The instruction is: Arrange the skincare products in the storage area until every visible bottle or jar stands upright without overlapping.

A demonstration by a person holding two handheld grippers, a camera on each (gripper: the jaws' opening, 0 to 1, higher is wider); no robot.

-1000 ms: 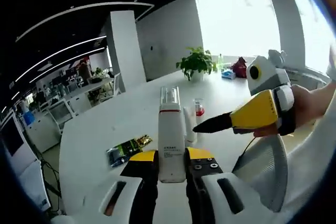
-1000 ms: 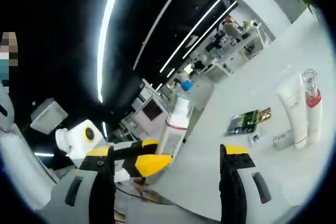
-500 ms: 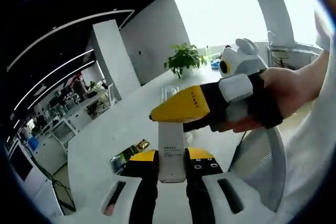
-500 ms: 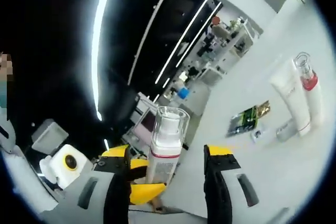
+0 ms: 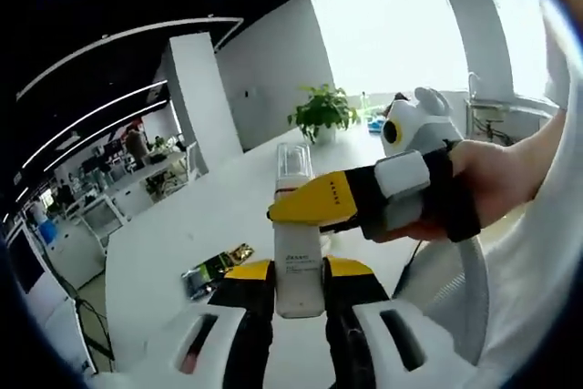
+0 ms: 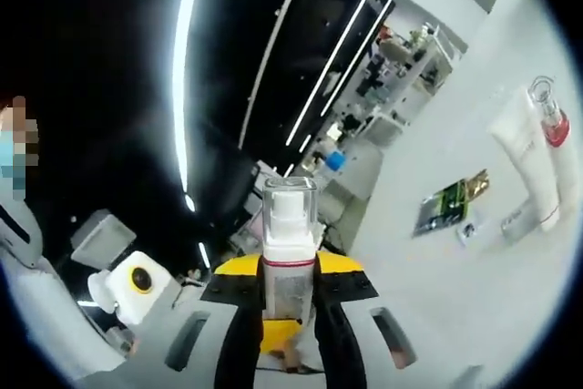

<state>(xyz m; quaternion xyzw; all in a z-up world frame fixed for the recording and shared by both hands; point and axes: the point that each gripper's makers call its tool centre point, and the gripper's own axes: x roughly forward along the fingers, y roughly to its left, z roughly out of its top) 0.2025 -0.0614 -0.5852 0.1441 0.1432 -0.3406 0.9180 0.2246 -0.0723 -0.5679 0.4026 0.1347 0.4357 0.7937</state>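
The right gripper [image 6: 289, 302] has closed its yellow-tipped jaws on the upper part of the white pump bottle [image 5: 296, 248], just under its clear square cap [image 6: 291, 209]. The left gripper [image 5: 299, 281] clamps the bottle's smooth lower body, holding it above the white table [image 5: 191, 225]. A white tube [image 6: 528, 170] and a red-collared bottle [image 6: 557, 148] stand well apart, with bare tabletop around them.
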